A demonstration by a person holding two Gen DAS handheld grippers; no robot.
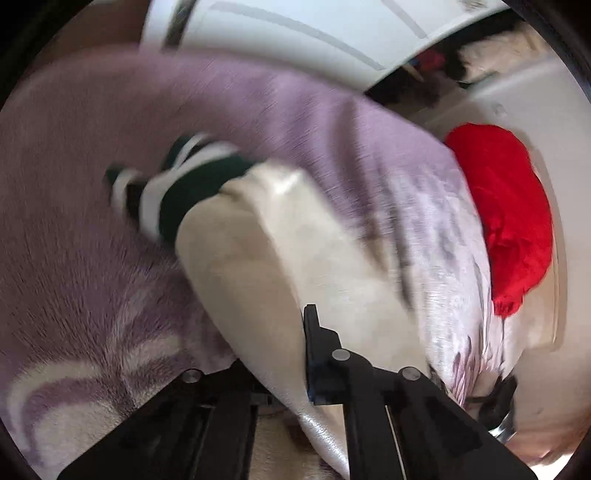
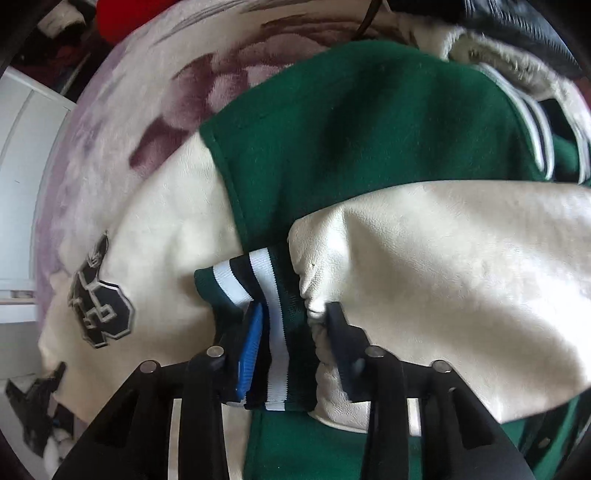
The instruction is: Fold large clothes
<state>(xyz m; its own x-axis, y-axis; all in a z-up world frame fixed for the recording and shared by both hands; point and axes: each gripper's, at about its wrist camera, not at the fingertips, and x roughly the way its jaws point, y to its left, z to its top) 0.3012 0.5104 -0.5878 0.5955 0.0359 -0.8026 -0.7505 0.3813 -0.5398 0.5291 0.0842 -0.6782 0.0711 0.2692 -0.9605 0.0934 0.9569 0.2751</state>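
A green varsity jacket (image 2: 369,129) with cream leather sleeves lies on a lilac flowered blanket (image 2: 110,110). In the right wrist view one cream sleeve (image 2: 461,258) crosses the green body. My right gripper (image 2: 293,310) points down over that sleeve's green, white and black striped cuff (image 2: 273,295), and its pads press the cuff from both sides. The other sleeve bears a black patch (image 2: 99,295). In the left wrist view my left gripper (image 1: 304,321) is shut on a cream sleeve (image 1: 258,251), which drapes over it and hides one finger. That sleeve's striped cuff (image 1: 177,181) hangs blurred beyond.
The lilac blanket (image 1: 92,258) fills the left of the left wrist view. A red cloth (image 1: 506,214) lies at its right edge. A white cupboard (image 1: 295,33) stands behind. A black leather item (image 2: 517,22) and a cream furry one lie past the jacket's collar.
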